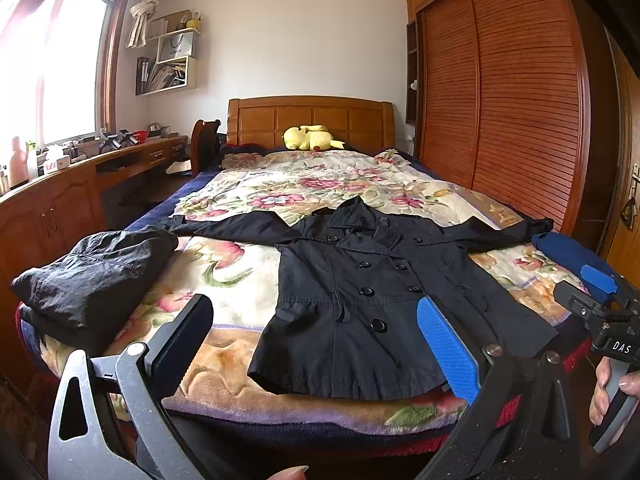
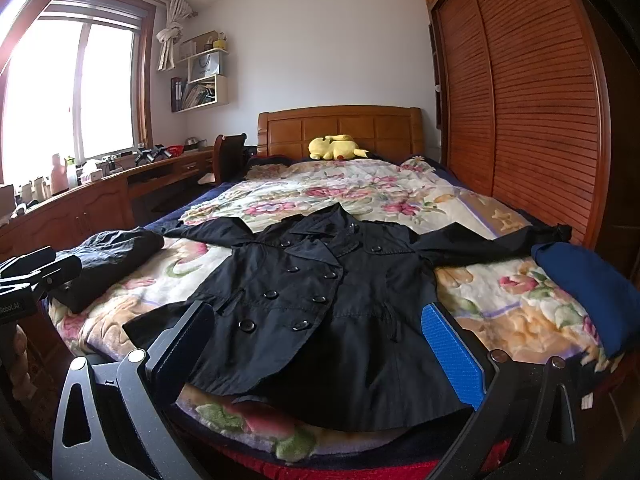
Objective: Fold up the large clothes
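Black coat (image 1: 360, 300) flat on bed (image 1: 224, 360), beyond left gripper (image 1: 316, 328) and right gripper (image 2: 320, 332), both spread apart, empty

The bed (image 1: 320, 436) has a wooden headboard and is covered by a floral blanket (image 1: 248, 276) that reaches its foot edge. A black double-breasted coat (image 1: 352, 304) lies flat, face up, in the middle near the foot edge, its sleeves spread toward both side edges. A folded black garment (image 1: 92, 276) sits at the left foot corner. A blue garment (image 2: 588, 292) lies at the right edge, touching the coat's sleeve end. A yellow plush toy (image 1: 310, 138) rests against the headboard.
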A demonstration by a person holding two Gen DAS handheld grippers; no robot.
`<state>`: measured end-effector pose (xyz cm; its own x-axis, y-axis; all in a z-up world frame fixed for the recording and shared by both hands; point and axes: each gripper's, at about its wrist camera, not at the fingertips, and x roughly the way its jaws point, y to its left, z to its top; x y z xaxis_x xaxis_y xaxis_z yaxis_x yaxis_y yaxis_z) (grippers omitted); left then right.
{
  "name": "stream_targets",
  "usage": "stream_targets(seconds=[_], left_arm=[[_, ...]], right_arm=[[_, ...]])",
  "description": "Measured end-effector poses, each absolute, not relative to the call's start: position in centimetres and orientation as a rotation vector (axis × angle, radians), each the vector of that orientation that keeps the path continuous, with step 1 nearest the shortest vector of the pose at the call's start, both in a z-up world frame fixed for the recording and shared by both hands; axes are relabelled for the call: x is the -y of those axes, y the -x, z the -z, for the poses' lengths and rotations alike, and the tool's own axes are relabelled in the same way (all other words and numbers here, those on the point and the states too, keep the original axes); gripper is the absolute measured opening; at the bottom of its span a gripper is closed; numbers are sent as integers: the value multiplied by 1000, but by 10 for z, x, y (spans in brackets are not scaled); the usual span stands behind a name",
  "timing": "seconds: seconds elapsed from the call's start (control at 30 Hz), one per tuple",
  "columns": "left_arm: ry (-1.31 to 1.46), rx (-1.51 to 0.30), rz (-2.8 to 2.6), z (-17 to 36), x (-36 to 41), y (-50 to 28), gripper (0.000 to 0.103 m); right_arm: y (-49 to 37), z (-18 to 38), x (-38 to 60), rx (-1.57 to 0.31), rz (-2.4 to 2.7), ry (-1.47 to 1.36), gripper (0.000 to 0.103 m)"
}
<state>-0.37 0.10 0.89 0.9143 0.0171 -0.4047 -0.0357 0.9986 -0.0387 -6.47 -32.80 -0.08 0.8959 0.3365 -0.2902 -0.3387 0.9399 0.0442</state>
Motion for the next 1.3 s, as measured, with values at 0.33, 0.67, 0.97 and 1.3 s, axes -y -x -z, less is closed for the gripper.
stream_targets(seconds=[0.33,0.67,0.97,1.3], left_arm=[[46,-414,-28,-9,-1,4,103],[47,-402,-31,-12,-1,7,103],[47,-401,-31,-12,-1,8,103],[47,-402,-30,-12,-1,8,103]], right_arm=[[65,1,327,-299,-350,9,103],[67,1,327,-299,-352,9,103],[67,1,329,-299,-353,9,103],[67,2,328,-297,-355,10,103]])
